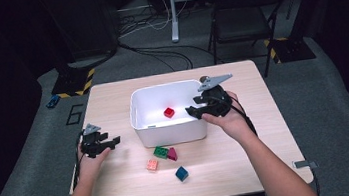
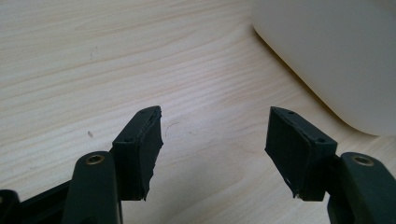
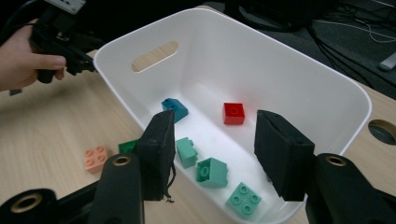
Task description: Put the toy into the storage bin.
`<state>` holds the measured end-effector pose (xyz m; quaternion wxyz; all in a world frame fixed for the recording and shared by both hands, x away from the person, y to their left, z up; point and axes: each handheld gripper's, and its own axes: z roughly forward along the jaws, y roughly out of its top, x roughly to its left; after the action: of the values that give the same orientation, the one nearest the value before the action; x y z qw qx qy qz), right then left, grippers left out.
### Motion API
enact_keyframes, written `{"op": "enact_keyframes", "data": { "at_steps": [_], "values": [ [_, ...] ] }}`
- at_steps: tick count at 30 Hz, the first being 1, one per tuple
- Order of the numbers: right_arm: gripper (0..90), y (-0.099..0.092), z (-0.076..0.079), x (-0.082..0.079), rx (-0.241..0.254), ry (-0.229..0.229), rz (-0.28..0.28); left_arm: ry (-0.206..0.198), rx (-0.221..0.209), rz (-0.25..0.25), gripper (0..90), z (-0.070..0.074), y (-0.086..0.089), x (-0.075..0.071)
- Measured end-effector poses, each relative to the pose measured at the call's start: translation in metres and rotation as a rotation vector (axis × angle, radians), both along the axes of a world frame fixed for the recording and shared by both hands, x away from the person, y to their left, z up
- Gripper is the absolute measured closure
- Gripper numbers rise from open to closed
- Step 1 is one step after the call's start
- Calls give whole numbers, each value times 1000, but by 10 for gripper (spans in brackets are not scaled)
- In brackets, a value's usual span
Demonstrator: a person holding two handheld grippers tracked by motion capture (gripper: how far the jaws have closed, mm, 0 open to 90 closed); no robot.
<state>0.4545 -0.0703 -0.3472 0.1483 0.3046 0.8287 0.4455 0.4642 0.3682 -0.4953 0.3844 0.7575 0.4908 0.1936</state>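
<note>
Work in hand: loose toy bricks go from the desk (image 1: 252, 169) into the white bin (image 1: 136, 113).

Right hand-held gripper (image 3: 212, 140) hangs over the right end of the bin, jaws apart, nothing between the pads. Inside the bin, in the right gripper view: red brick (image 3: 233, 113), blue brick (image 3: 174, 109), three teal bricks (image 3: 212, 171) along the floor near the jaws.

Left hand-held gripper (image 2: 214, 140) sits low over bare wood left of the bin, jaws spread wide and empty; bin wall at the upper right of its own view.

Still on the desk, in front of the bin: green brick (image 1: 161, 152), magenta brick (image 1: 172, 154) touching it, orange brick (image 1: 152, 165) just beside, dark teal brick (image 1: 182, 173) a little apart toward the person.

Handling estimate: small hard plastic, light, rigid, smooth-sided; no crush risk, but it could twist or pop out of a corner pinch. Best grip is across two flat opposite side walls, pads square, studs up. The magenta one looks sloped on top, so take it low on the body.

Hard to read: from above the bin floor is glared out. The right jaw covers part of the green brick in the right gripper view. Stud counts on the desk bricks cannot be made out.
</note>
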Motion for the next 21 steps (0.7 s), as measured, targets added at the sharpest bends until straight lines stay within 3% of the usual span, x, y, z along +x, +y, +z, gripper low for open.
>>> {"op": "enact_keyframes", "data": {
  "at_steps": [2, 6, 8, 14, 19, 21],
  "values": [
    [478, -4, -2, -8, 26, 2, 4, 6, -1, -8, 361, 0, -2, -1],
    [477, -10, -10, -22, 24, -3, 5, -3, -7, -12, 375, 5, -5, -3],
    [477, -14, -17, -25, 29, -1, 2, -23, -14, -6, 381, 7, -5, -4],
    [476, -24, -39, -32, 23, 14, 2, -13, 0, -9, 388, 17, -9, -2],
    [476, -32, -58, -35, 31, 33, -6, -27, -1, -49, 403, 27, -18, -7],
    [476, -35, -66, -34, 22, 53, -11, -40, 32, -88, 418, 30, -24, -13]
  ]
}}
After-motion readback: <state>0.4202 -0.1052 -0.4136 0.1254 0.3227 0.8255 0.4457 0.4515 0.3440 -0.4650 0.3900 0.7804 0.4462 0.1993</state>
